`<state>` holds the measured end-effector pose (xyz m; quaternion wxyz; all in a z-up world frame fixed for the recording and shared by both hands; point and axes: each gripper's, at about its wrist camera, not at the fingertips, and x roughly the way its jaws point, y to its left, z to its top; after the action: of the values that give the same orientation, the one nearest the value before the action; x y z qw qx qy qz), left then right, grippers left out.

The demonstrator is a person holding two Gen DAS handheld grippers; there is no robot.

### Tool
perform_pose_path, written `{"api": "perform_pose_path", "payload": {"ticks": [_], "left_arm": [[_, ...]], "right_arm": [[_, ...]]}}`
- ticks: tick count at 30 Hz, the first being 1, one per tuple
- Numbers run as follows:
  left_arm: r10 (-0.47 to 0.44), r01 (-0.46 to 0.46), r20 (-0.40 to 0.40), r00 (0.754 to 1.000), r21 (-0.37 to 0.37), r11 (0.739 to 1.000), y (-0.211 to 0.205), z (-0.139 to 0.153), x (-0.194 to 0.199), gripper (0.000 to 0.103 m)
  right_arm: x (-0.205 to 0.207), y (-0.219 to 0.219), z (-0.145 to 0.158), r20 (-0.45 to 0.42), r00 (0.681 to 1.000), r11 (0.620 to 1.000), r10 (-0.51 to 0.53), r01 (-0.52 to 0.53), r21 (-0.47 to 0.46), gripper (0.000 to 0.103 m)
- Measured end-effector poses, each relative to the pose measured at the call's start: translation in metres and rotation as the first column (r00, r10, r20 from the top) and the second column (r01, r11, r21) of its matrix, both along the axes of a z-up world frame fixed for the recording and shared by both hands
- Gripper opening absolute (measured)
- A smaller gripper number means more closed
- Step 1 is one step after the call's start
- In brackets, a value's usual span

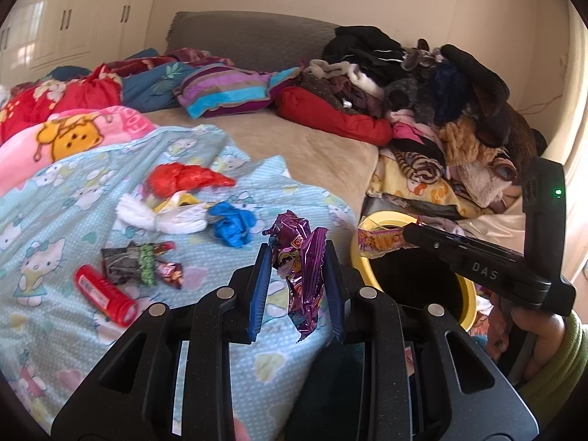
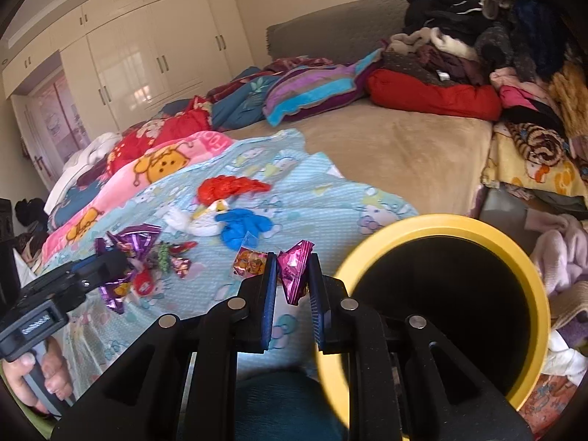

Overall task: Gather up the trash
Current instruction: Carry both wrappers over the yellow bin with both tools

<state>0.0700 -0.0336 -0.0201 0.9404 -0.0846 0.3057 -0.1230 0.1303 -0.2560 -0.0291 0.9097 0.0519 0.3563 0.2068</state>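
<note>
My left gripper (image 1: 297, 257) is shut on a crumpled purple foil wrapper (image 1: 299, 275) and holds it above the blue blanket. It also shows in the right wrist view (image 2: 121, 257). My right gripper (image 2: 292, 268) is shut on a pink and yellow snack wrapper (image 2: 294, 272), held just left of the yellow-rimmed bin (image 2: 433, 222). In the left wrist view that wrapper (image 1: 382, 240) hangs over the bin's rim (image 1: 358, 257). More trash lies on the blanket: a red bag (image 1: 183, 180), a white wad (image 1: 161, 217), a blue bag (image 1: 233, 226), dark wrappers (image 1: 139, 262) and a red tube (image 1: 104, 296).
The blue cartoon blanket (image 1: 73, 198) covers the near bed. A tan sheet (image 2: 404, 161) lies beyond it. Pillows (image 1: 228, 90) and a heap of clothes (image 1: 433, 84) line the far and right side. White wardrobes (image 2: 147, 55) stand at the left.
</note>
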Motion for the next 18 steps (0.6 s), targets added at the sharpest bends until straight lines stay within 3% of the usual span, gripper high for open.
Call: {"api": "perform_pose_path", "payload": {"ticks": [18], "left_arm": [[-0.133,0.132,0.018,0.991,0.027,0.991,-0.059,0.005,0.008,0.021]], "right_arm": [[0.011,-0.095,0.004,0.001,0.977,0.977,-0.213,0.213,0.005,0.016]]}}
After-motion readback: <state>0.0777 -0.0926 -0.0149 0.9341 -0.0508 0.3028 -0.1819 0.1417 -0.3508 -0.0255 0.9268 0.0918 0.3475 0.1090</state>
